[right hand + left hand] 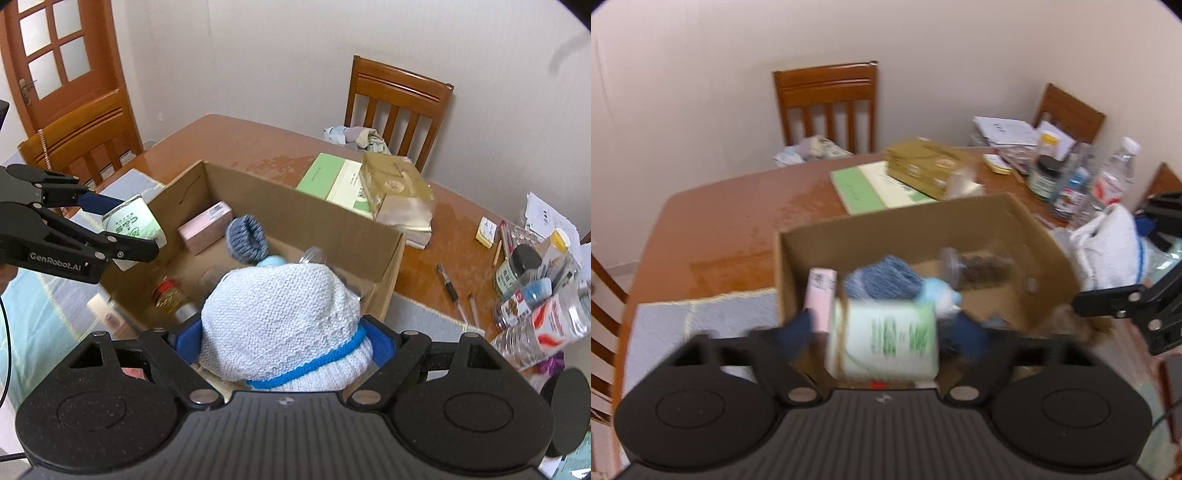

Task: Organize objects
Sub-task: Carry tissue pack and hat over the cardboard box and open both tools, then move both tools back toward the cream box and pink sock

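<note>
Left wrist view: the left gripper hangs above the near edge of an open cardboard box on a wooden worktop, its jaws spread wide. A white-and-green tissue pack sits blurred between the blue pads, which stand clear of its sides and do not press on it. No earlier view is given, so whether the pack is falling or resting cannot be told. Inside the box lie a pink carton at the near left, a grey-blue knitted item beside it and a blurred clear bottle toward the far right.

Right wrist view: the right gripper holds a pale blue knitted hat with a bright blue band, its jaws closed on the hat's two sides over the near right corner of the box. The left gripper reaches in from the left with the tissue pack at its fingertips, over the box's left wall. A small bottle with a red cap lies on the box floor near the hat.

Beyond the box, a green-and-cream booklet and a gold packet rest on the far worktop. Plastic bottles and a jar cluster at the right edge, with pens just beside them. Wooden chairs stand against the wall.
</note>
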Demonstrator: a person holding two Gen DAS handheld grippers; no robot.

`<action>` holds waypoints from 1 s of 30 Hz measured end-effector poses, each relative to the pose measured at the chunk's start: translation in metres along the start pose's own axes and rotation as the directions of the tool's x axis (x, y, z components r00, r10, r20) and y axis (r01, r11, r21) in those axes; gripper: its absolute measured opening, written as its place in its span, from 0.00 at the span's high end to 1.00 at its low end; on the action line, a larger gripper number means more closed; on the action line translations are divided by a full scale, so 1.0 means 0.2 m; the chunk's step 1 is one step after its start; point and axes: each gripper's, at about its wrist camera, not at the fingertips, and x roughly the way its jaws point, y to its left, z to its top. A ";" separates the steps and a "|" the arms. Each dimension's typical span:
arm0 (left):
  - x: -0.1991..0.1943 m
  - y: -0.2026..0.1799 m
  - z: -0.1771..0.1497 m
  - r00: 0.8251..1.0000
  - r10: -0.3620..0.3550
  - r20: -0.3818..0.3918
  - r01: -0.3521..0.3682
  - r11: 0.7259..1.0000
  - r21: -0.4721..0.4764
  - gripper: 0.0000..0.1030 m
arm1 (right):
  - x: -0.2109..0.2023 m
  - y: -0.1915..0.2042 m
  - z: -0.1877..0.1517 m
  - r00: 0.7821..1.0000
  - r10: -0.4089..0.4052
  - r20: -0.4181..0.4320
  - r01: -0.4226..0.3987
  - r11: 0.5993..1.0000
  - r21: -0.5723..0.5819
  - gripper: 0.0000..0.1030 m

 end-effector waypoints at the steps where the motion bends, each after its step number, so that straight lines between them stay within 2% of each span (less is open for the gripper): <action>1: 0.01 0.00 0.00 1.000 0.027 0.012 -0.027 1.000 -0.003 0.02 | 0.02 -0.01 0.02 1.000 -0.004 0.004 0.004 1.000 0.001 0.12; 5: 0.03 0.02 0.00 1.000 0.023 0.013 -0.023 1.000 0.002 0.01 | 0.05 -0.02 0.06 0.998 -0.042 0.042 0.042 0.999 -0.002 0.00; 16: -0.04 0.05 -0.06 0.999 0.044 -0.015 -0.044 0.998 -0.038 0.01 | 0.04 0.01 0.04 0.999 -0.037 0.016 0.037 0.999 0.002 0.00; 23: -0.11 0.03 -0.21 0.999 0.044 -0.003 -0.045 0.998 -0.036 0.01 | -0.02 0.11 -0.10 0.999 -0.042 0.031 0.042 0.999 0.000 0.00; 30: -0.20 0.00 -0.37 0.999 0.044 -0.025 -0.045 0.998 -0.047 0.01 | -0.08 0.22 -0.29 0.998 -0.057 0.030 0.054 0.995 0.082 0.00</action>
